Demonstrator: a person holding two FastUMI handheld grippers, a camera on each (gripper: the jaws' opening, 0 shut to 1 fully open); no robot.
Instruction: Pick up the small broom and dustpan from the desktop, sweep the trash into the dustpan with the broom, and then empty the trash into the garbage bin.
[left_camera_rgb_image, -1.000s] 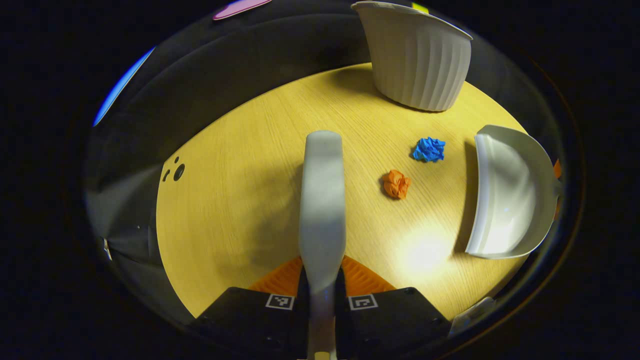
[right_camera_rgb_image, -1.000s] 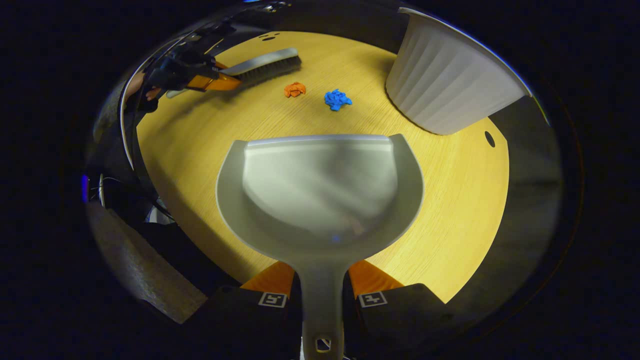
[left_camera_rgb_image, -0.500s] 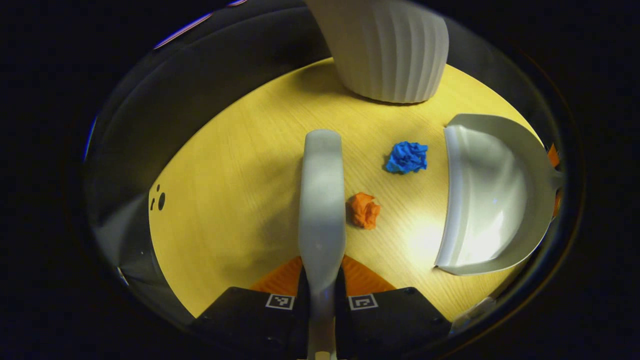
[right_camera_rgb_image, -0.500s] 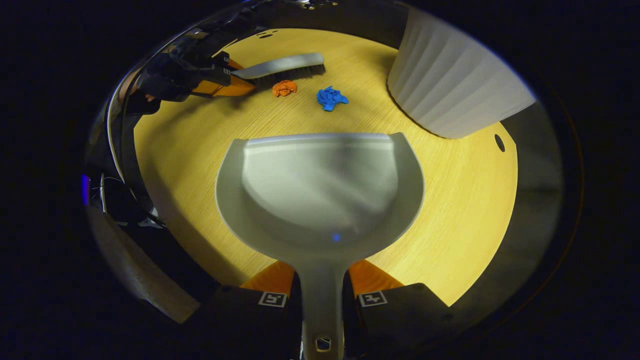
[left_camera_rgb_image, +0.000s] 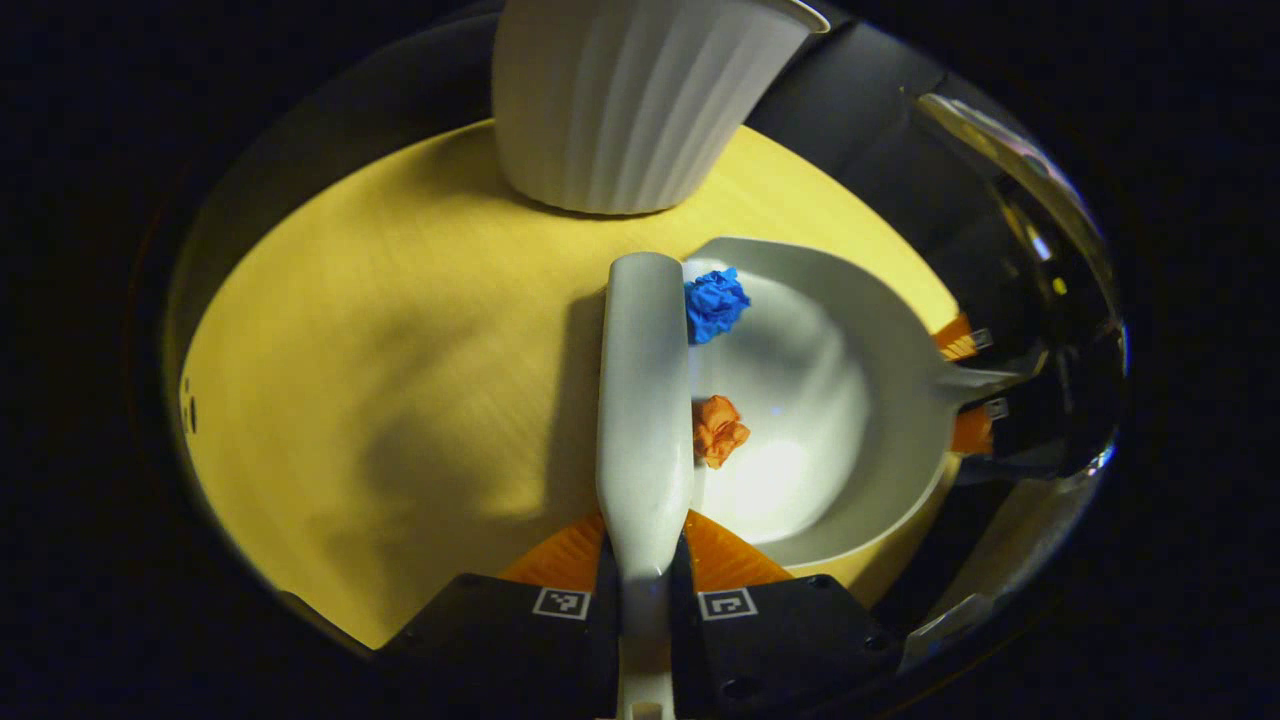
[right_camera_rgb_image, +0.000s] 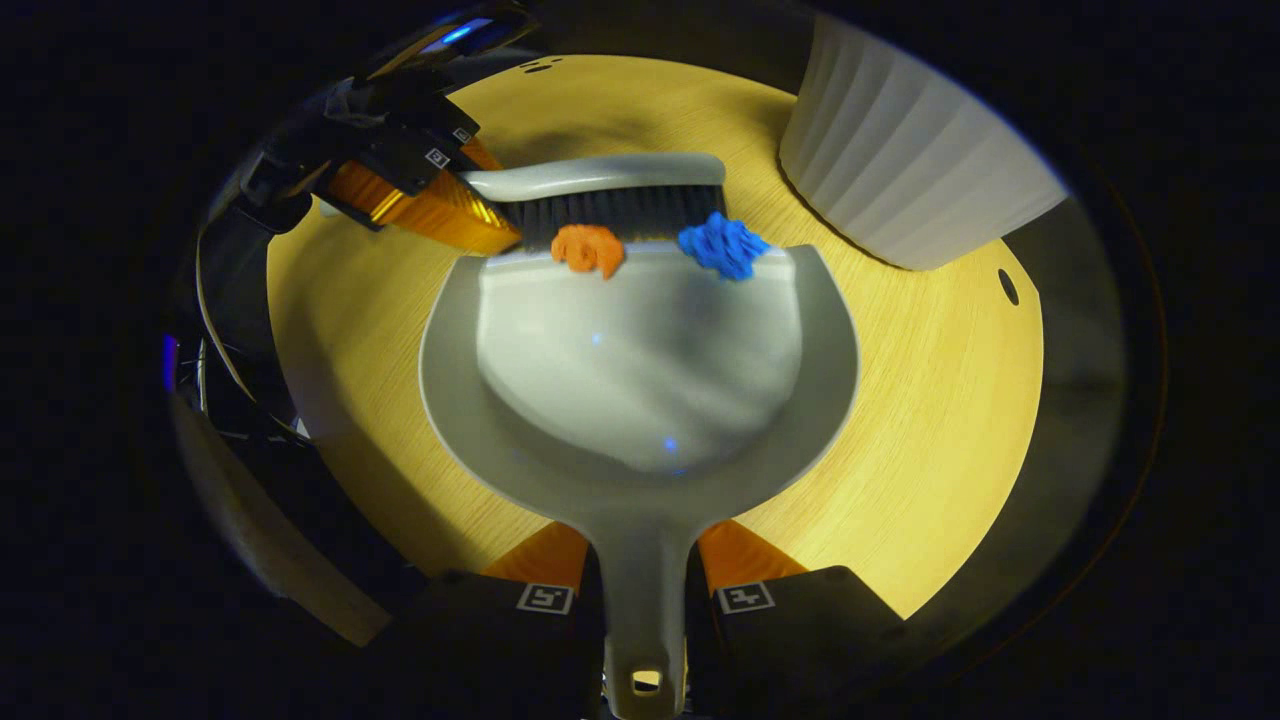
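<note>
My left gripper (left_camera_rgb_image: 645, 560) is shut on the handle of the small grey broom (left_camera_rgb_image: 645, 400), whose dark bristles (right_camera_rgb_image: 620, 212) press against the front lip of the grey dustpan (right_camera_rgb_image: 640, 370). My right gripper (right_camera_rgb_image: 645, 575) is shut on the dustpan's handle. An orange paper ball (right_camera_rgb_image: 590, 248) and a blue paper ball (right_camera_rgb_image: 722, 246) lie just inside the dustpan's lip, touching the bristles. In the left gripper view the orange ball (left_camera_rgb_image: 718, 430) and blue ball (left_camera_rgb_image: 714, 303) sit between the broom and the dustpan (left_camera_rgb_image: 830, 400). The right gripper view also shows the left gripper (right_camera_rgb_image: 410, 180) at the upper left.
A white ribbed garbage bin (left_camera_rgb_image: 630, 100) stands on the yellow wooden desktop (left_camera_rgb_image: 400, 350) just beyond the dustpan, and it is at the upper right as the bin (right_camera_rgb_image: 900, 160) in the right gripper view. The desktop's edge (right_camera_rgb_image: 300, 440) runs close on the left.
The broom swept toward the dustpan, pushing both paper balls across the desk and onto the dustpan's lip. The dustpan stayed nearly still on the desk.
</note>
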